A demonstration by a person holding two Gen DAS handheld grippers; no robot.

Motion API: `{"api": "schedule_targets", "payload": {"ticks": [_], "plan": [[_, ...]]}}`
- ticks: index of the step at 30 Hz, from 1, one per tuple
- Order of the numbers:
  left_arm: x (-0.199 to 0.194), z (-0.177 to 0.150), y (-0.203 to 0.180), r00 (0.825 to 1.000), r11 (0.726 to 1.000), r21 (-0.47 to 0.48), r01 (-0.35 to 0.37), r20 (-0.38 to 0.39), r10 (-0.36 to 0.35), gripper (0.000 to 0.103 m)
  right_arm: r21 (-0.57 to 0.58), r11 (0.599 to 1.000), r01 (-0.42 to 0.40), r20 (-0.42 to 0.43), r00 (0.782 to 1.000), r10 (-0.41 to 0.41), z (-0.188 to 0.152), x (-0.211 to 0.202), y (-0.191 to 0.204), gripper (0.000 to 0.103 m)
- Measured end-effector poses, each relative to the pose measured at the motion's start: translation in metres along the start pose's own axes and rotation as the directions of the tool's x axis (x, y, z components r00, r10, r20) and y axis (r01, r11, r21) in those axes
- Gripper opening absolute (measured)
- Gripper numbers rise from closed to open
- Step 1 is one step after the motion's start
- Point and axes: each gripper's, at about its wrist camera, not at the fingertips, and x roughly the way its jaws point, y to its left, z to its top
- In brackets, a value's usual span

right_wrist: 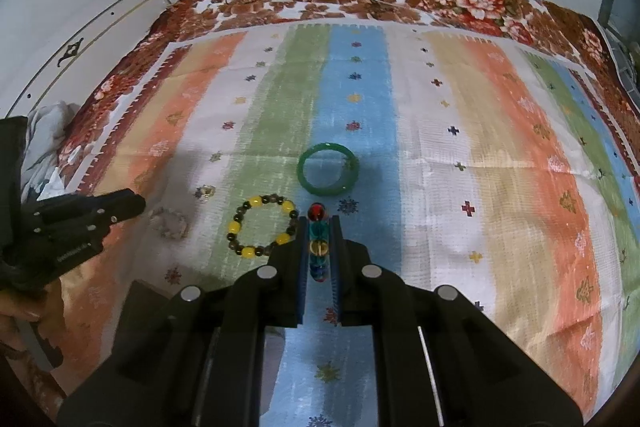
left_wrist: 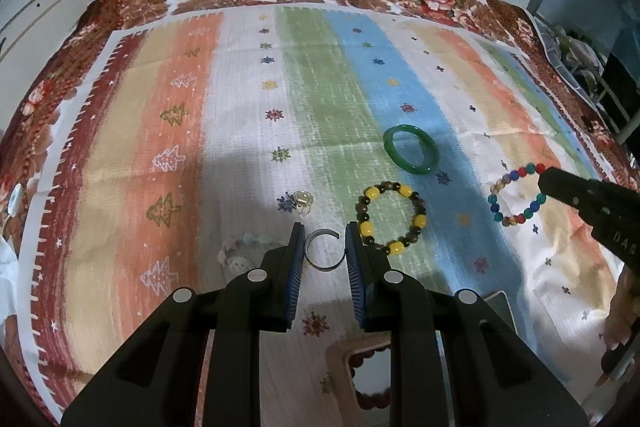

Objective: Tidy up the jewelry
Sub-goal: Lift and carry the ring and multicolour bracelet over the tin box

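A thin silver open-ended ring band [left_wrist: 323,251] is clamped across its width between the blue-padded jaws of the left gripper [left_wrist: 325,251], so it can be carried without slipping. A multicoloured glass-bead bracelet [right_wrist: 318,241] is pinched edge-on in the nearly closed right gripper [right_wrist: 319,247], most of its loop hanging free. On the striped, star-patterned cloth [right_wrist: 500,155], a green jade-like bangle [right_wrist: 327,169] and a yellow-and-brown beaded bracelet [right_wrist: 264,231] are left lying flat, well apart, presumably awaiting sorting. A pale beaded bracelet [left_wrist: 244,251] and a clear domed ring [left_wrist: 301,201] lie nearby.
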Motion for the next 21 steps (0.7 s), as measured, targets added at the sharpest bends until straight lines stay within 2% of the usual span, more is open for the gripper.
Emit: {"api": "schedule_targets", "payload": {"ticks": [21], "plan": [[-0.035,-0.03,-0.018,0.998,0.999,0.033,0.033,0.052,-0.035,0.02,-0.036,0.997,-0.063,0.042,0.997,0.065,-0.027,-0.033,0.021,0.011]]}}
